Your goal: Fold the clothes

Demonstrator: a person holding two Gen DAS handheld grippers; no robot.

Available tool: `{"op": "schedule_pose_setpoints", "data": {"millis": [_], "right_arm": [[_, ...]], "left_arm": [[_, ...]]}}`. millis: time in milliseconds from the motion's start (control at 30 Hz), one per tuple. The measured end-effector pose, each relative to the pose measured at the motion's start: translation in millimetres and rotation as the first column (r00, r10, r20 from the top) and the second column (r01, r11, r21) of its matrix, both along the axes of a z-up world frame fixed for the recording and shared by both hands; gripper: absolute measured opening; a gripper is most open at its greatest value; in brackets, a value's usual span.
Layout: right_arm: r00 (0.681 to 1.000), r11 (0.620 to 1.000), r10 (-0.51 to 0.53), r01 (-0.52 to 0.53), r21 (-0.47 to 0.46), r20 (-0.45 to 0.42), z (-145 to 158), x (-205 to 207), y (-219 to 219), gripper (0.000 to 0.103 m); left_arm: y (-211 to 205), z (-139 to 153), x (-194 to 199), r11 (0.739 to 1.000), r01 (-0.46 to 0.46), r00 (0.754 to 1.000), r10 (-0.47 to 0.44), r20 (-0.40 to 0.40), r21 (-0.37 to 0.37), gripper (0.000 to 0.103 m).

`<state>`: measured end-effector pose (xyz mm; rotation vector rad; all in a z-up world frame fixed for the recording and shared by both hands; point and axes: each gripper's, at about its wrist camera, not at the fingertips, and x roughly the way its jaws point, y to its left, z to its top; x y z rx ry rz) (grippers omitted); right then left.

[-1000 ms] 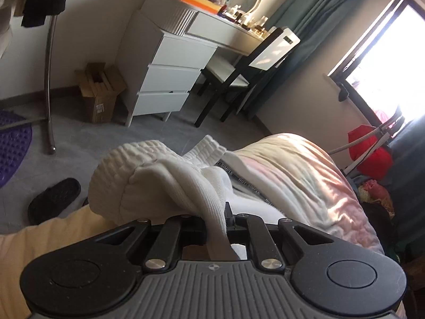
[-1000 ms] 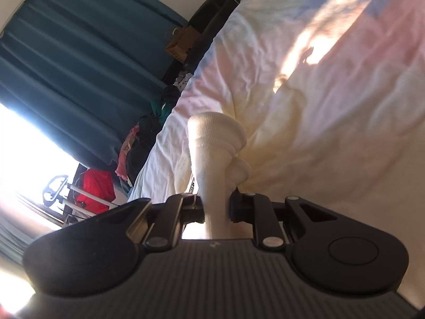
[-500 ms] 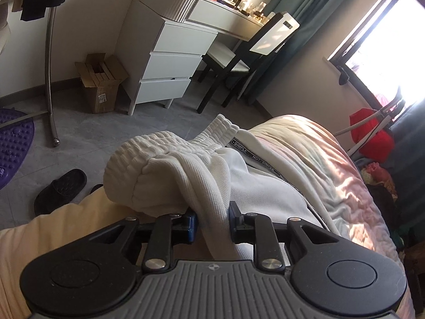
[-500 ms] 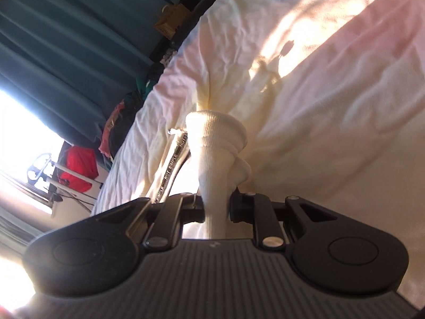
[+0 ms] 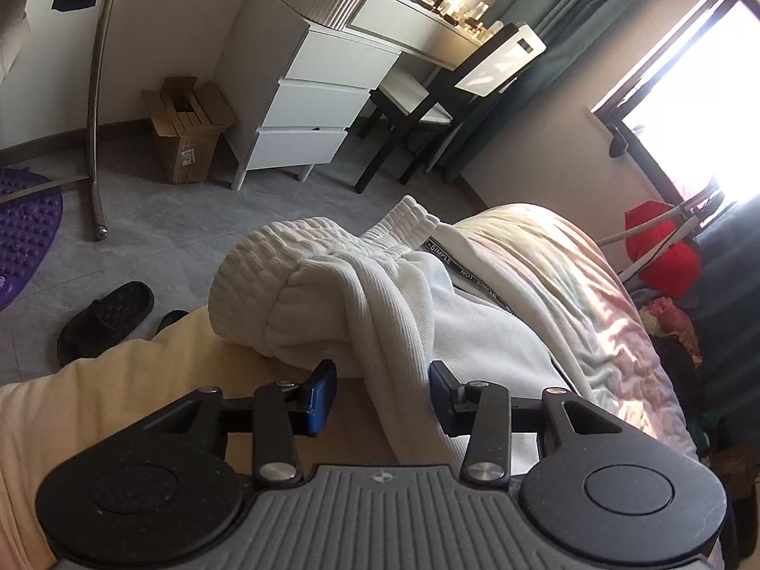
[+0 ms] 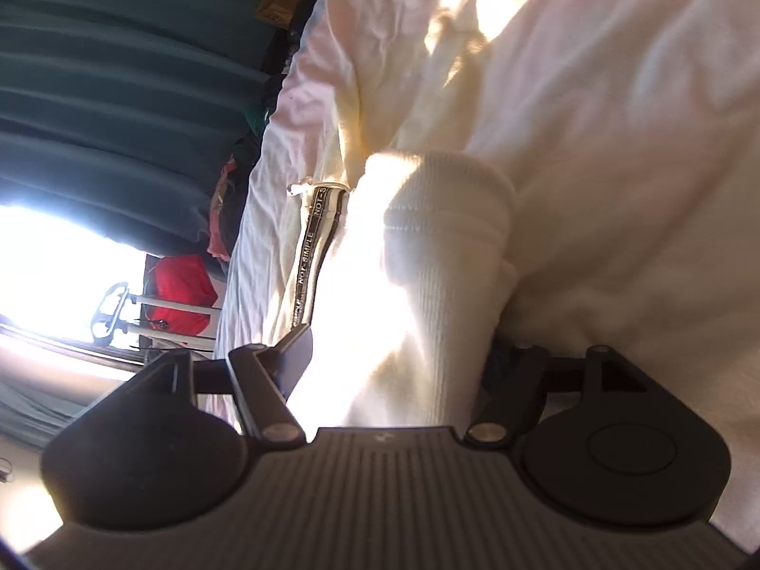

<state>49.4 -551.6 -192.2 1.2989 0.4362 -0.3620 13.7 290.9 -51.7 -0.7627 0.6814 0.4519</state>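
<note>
On the bed (image 5: pixel 560 256), one white ribbed garment (image 5: pixel 361 294) lies bunched near the mattress edge, a single black lettered band (image 5: pixel 456 266) running along it. Two tongs work it: the left tongs (image 5: pixel 382 387) are spreading, a ribbed fold between the blue pads and touching only one; the right tongs (image 6: pixel 396 354) are spreading too, a cuff (image 6: pixel 441 247) between them, the far pad hidden by cloth. Beyond the bed, across a grey floor (image 5: pixel 190 228), stand one white dressing desk (image 5: pixel 332 71) with three drawers, one black chair (image 5: pixel 441 95), one cardboard box (image 5: pixel 190 128) and two dark slippers (image 5: pixel 104 318). Teal curtains (image 6: pixel 118 95) flank a bright window (image 5: pixel 703 95); one red bag (image 5: pixel 660 251) sits beside the bed.
</note>
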Motion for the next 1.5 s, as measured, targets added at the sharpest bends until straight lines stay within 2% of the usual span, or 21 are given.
{"op": "schedule_pose_setpoints", "data": {"millis": [33,167,267,400,533,633,700,800,867,933,967,1033,1133,1267,1333,1400,1500], "right_arm": [[1.0,1.0,0.002,-0.002,-0.024,0.001,2.1,2.6,1.1,0.07],[1.0,0.993,-0.004,0.003,-0.122,-0.008,12.7,8.3,5.9,0.025],[1.0,0.986,-0.011,0.012,-0.168,0.008,22.5,7.6,7.4,0.018],[0.998,0.977,-0.024,0.034,-0.21,0.053,37.1,2.1,6.8,0.016],[0.997,0.974,-0.042,0.055,-0.219,0.06,41.4,-2.9,7.8,0.015],[0.997,0.977,-0.051,0.061,-0.202,0.054,38.0,-4.2,6.3,0.015],[0.998,0.977,-0.043,0.051,-0.205,0.045,35.6,-2.3,5.4,0.015],[1.0,0.969,-0.008,0.015,-0.245,0.026,36.7,1.6,3.8,0.015],[1.0,0.962,0.009,-0.003,-0.273,0.021,38.6,1.3,4.4,0.015],[1.0,0.961,0.011,-0.005,-0.275,0.02,38.7,-0.2,5.0,0.015],[1.0,0.962,0.008,-0.003,-0.273,0.018,38.6,-0.8,5.4,0.015],[1.0,0.961,0.006,-0.003,-0.277,0.01,38.6,-2.6,7.6,0.015],[1.0,0.959,0.006,-0.005,-0.283,0.004,38.8,-3.5,9.0,0.015],[1.0,0.953,0.007,-0.007,-0.303,-0.002,40.8,-3.3,11.6,0.015],[1.0,0.95,0.005,-0.007,-0.312,-0.005,42.8,-2.3,13.3,0.015],[1.0,0.946,0.002,-0.003,-0.325,-0.004,47.1,-2.1,15.9,0.015],[1.0,0.92,0.009,-0.011,-0.393,-0.007,60.6,-0.7,26.5,0.015]], "left_arm": [[-1.6,2.6,-0.8,1.0,0.003,1.0,-0.003,-0.011,0.022,0.05],[-13.1,13.1,-5.4,0.993,0.041,0.998,-0.037,-0.042,0.109,0.06],[-22.7,20.7,-10.4,0.985,0.081,0.996,-0.073,-0.057,0.154,0.062],[-35.7,34.5,-19.1,0.973,0.107,0.994,-0.101,-0.04,0.202,0.065],[-62.2,54.9,-23.8,0.941,0.143,0.988,-0.153,0.01,0.307,0.073],[-93.8,61.1,-13.0,0.889,0.24,0.965,-0.263,0.005,0.389,0.075],[-122.2,60.0,-0.1,0.841,0.331,0.936,-0.351,-0.035,0.428,0.076],[-163.8,57.7,17.5,0.787,0.426,0.893,-0.445,-0.068,0.446,0.076],[-191.8,53.9,29.5,0.757,0.485,0.858,-0.508,-0.073,0.437,0.078],[-216.7,47.5,42.7,0.719,0.555,0.81,-0.582,-0.074,0.418,0.078],[-230.3,45.6,48.6,0.692,0.578,0.79,-0.607,-0.085,0.433,0.078],[-255.7,35.1,59.0,0.642,0.599,0.766,-0.633,-0.111,0.478,0.079],[-277.3,14.1,68.8,0.605,0.618,0.748,-0.649,-0.139,0.502,0.08],[-288.5,-23.0,77.2,0.575,0.651,0.728,-0.658,-0.193,0.496,0.08],[-291.3,-43.4,77.0,0.527,0.692,0.695,-0.67,-0.26,0.494,0.08],[-292.3,-56.6,75.6,0.494,0.713,0.676,-0.674,-0.298,0.498,0.08],[-292.4,-57.7,75.9,0.497,0.714,0.677,-0.67,-0.304,0.493,0.081]]}}
